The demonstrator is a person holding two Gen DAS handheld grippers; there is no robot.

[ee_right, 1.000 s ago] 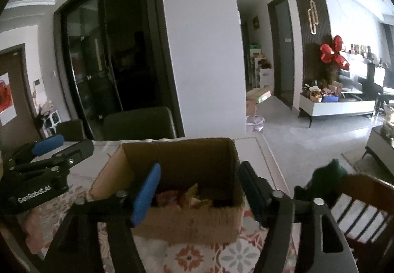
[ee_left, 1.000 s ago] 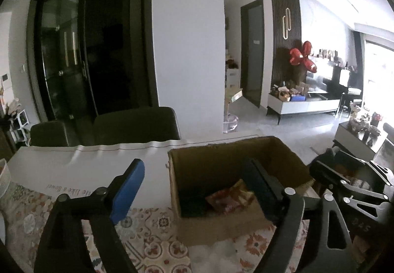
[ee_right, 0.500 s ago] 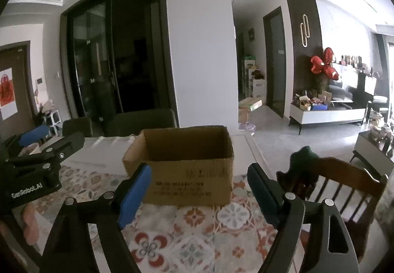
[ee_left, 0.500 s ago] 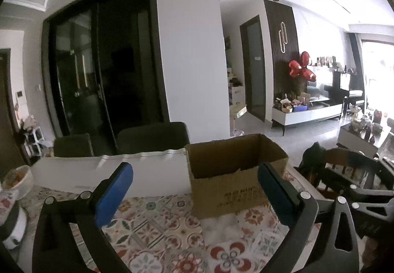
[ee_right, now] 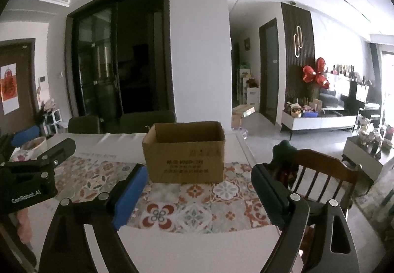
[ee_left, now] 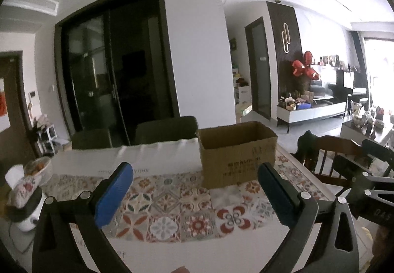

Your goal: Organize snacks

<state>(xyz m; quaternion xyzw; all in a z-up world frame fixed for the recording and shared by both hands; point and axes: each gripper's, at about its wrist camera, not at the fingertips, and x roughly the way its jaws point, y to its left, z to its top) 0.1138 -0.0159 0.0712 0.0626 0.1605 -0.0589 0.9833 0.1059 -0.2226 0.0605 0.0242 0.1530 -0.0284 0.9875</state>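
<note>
A brown cardboard box (ee_left: 236, 152) (ee_right: 184, 152) stands open-topped on the patterned tablecloth (ee_left: 187, 206) at the far right of the table. Its contents are hidden from this low angle. My left gripper (ee_left: 194, 174) is open wide and empty, well short of the box and to its left. My right gripper (ee_right: 199, 172) faces the box's front from a distance; its jaws are opening, with nothing between them. The left gripper (ee_right: 37, 169) shows at the left edge of the right wrist view, and the right gripper (ee_left: 364, 179) at the right edge of the left wrist view.
A wooden chair (ee_right: 320, 169) with a dark cloth on its back stands at the table's right end. Two dark chairs (ee_left: 165, 129) stand behind the table. A bowl (ee_left: 37, 166) and a floral pouch on a white appliance (ee_left: 22, 191) sit at the left.
Both grippers have drawn back from over the box, so it looks smaller and the snack packets inside are out of sight. Both pairs of jaws have widened.
</note>
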